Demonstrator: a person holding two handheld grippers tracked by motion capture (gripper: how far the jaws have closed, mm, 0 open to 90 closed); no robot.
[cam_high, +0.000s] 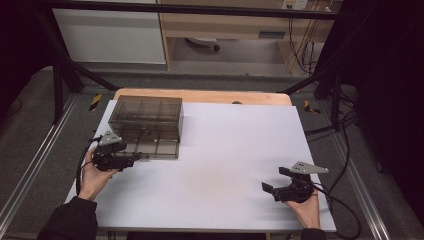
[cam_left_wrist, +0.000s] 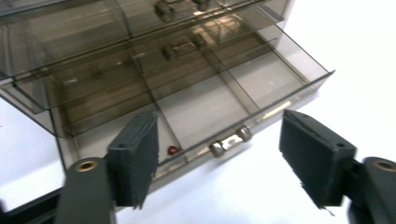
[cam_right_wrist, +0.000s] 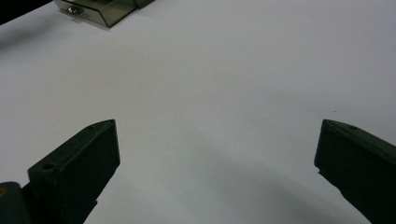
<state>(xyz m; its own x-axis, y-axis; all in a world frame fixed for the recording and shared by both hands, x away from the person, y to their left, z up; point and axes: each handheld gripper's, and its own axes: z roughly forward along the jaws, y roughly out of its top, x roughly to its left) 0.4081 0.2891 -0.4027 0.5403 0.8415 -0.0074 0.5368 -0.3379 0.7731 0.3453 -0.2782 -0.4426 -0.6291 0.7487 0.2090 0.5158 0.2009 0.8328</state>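
Left gripper (cam_left_wrist: 219, 158): jaws parted, nothing clasped. Metal knob (cam_left_wrist: 229, 141) of the pulled-out drawer (cam_left_wrist: 261, 88) is seen at twelve o'clock, just beyond the pads, untouched. Smoky organiser box (cam_high: 146, 120) lies behind. Right gripper (cam_high: 276, 181): jaws spread, over bare white tabletop (cam_high: 235, 150), well apart at four o'clock.

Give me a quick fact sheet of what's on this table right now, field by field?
Surface: white table
Main item: smoky see-through drawer box
Bottom drawer: pulled out, metal knob in front
Inside the drawer: small red object near the front wall
Left gripper: open, before the knob, not touching it
Right gripper: open, over bare table
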